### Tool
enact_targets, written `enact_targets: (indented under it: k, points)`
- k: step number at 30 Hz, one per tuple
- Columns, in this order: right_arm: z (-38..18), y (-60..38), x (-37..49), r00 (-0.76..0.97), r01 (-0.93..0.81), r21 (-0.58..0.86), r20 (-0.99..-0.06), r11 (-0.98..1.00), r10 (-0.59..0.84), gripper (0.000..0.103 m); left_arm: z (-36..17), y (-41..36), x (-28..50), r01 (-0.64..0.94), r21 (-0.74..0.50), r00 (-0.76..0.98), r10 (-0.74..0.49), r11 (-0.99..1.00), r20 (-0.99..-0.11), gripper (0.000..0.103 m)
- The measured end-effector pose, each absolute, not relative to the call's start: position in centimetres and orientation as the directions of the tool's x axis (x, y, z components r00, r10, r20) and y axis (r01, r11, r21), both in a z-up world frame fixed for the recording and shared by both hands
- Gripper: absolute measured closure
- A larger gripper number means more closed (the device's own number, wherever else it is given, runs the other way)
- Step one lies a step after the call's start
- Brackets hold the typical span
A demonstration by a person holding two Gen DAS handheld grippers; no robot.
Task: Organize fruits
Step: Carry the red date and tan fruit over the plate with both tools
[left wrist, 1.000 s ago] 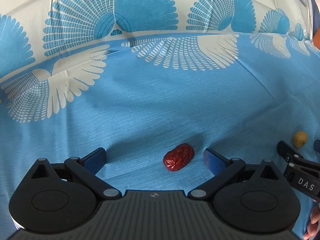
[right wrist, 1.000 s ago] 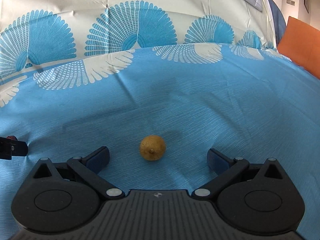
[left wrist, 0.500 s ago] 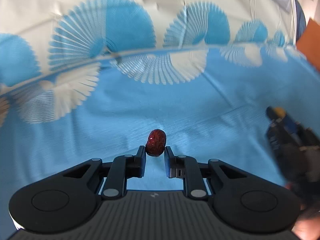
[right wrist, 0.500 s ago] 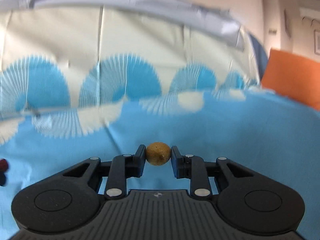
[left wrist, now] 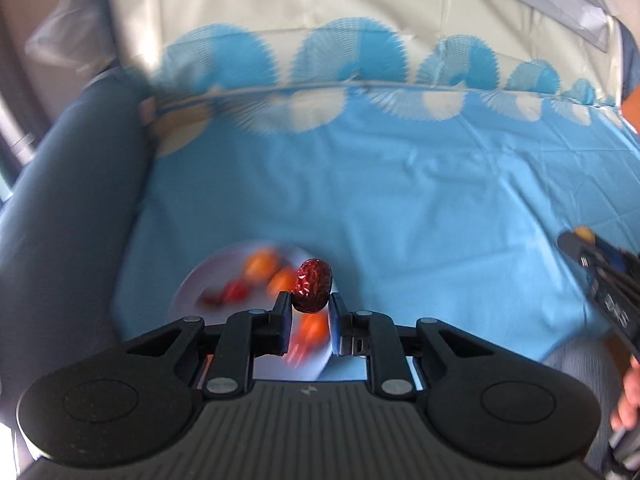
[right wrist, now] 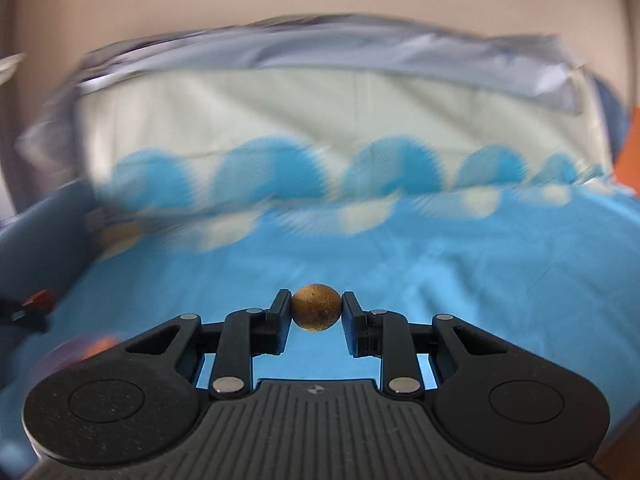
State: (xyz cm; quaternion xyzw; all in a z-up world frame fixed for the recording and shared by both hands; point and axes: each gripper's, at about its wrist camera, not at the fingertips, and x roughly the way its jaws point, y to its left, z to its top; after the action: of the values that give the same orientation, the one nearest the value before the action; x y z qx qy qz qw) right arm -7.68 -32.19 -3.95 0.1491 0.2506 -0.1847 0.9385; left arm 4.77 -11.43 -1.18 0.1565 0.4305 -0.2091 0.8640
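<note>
Fruit is clenched in both our grippers: the left gripper [left wrist: 310, 308] pinches a wrinkled red date [left wrist: 313, 286] between its fingers, lifted clear of the blue patterned sheet [left wrist: 400, 200] and hanging above the near edge of a white plate [left wrist: 192, 284] that holds blurred orange and red pieces [left wrist: 262, 266]. Our right gripper [right wrist: 316, 312] grips a small round yellow-brown fruit [right wrist: 316, 307] at its widest part, well above the sheet, with the plate off to its lower left and barely in view. We judge both loads are on the way to the plate. Trouble could come from the date, which sits high at the fingertips with little pad contact, so a jolt may tip it out early and send it onto the sheet. Our round fruit could roll off the plate if we let go from height, or knock the pieces already there. With both grippers heading for one plate, we also risk bumping them together over it.
</note>
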Motion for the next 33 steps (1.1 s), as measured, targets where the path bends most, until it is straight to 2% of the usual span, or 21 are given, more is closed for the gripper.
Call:
enact_targets:
  k: [5,9,19,27,33]
  points:
    - [-0.7,-24.8,-12.3,0.821,0.248,0.269,-0.569,0.93,-0.055,0.075,1.2,-5.0,-1.3,0.422,0.102,0.591,-0.188,0.901,-0.784,0.082]
    - [1.6,-20.5,-14.7,0.825,0.16,0.231,-0.565,0.96,-0.001,0.075,2.3,-2.2,-5.0,0.384,0.078,0.617,-0.193,0.92,-0.763,0.082]
    - [4.9,-17.0,-19.6,0.852,0.086,0.114,-0.524,0.99,-0.013,0.075,2.9,-0.3,-11.4,0.406,0.033,0.64,-0.258,0.913,-0.724,0.082]
    - [6.5,-15.4,-21.3,0.871,0.076,0.057,-0.49,0.996,-0.038,0.075,3.6,0.6,-12.0,0.409,0.017,0.656,-0.281,0.912,-0.701,0.082]
    - [6.5,-14.5,-21.1,0.866,0.059,0.037,-0.499,0.998,-0.033,0.075,3.3,1.4,-11.9,0.4,-0.004,0.645,-0.285,0.916,-0.709,0.082]
